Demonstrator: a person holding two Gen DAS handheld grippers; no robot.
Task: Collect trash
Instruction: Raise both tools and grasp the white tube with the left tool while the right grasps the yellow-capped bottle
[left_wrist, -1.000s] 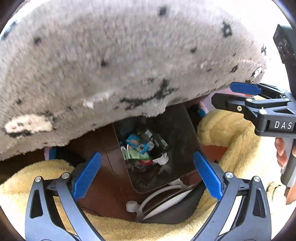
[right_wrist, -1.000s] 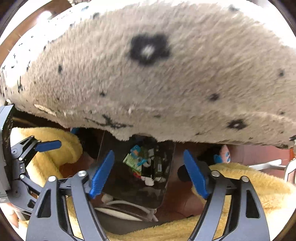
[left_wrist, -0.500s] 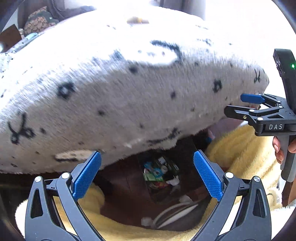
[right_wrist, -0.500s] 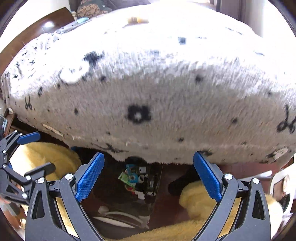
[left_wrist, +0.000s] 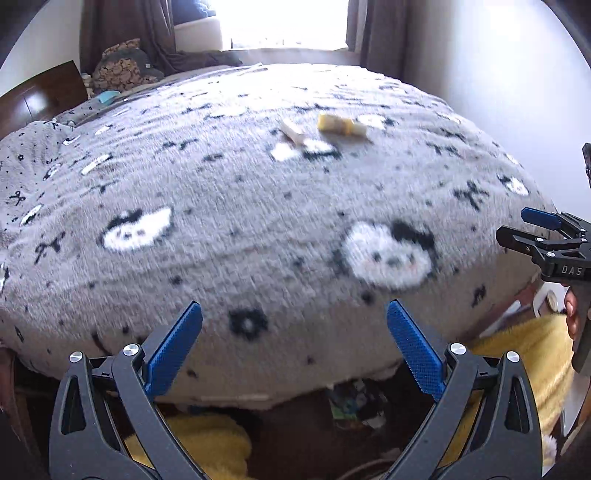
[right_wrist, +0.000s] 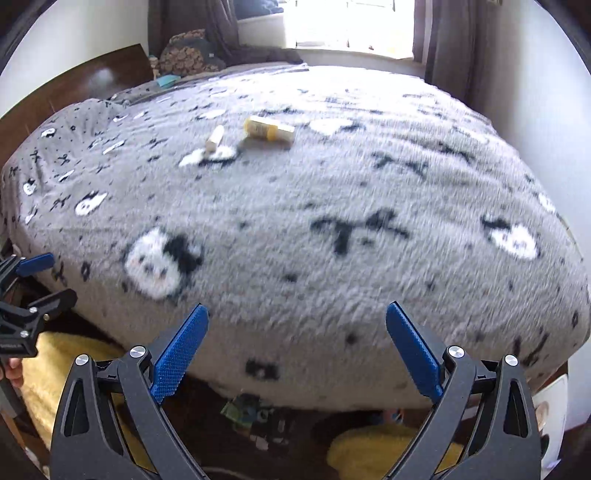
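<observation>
A yellow and white wrapper (left_wrist: 341, 124) and a thin pale stick-like scrap (left_wrist: 292, 132) lie on the far middle of a grey fleece bed cover (left_wrist: 258, 229). Both show in the right wrist view too: the wrapper (right_wrist: 269, 129) and the scrap (right_wrist: 215, 139). My left gripper (left_wrist: 294, 350) is open and empty at the bed's near edge. My right gripper (right_wrist: 297, 350) is open and empty beside it, and shows at the right of the left wrist view (left_wrist: 546, 236). A bin of trash (left_wrist: 354, 402) sits on the floor below the bed edge.
Yellow fluffy slippers or rugs (left_wrist: 207, 439) lie on the floor by the bin. A dark wooden headboard (right_wrist: 74, 88) is at the left. Pillows and clothes (left_wrist: 125, 70) pile at the far left. A window and curtains stand beyond the bed.
Both grippers have lifted from looking down at the floor bin to looking across the bed top. The wrapper and scrap on the cover have come into view. Both stay open.
</observation>
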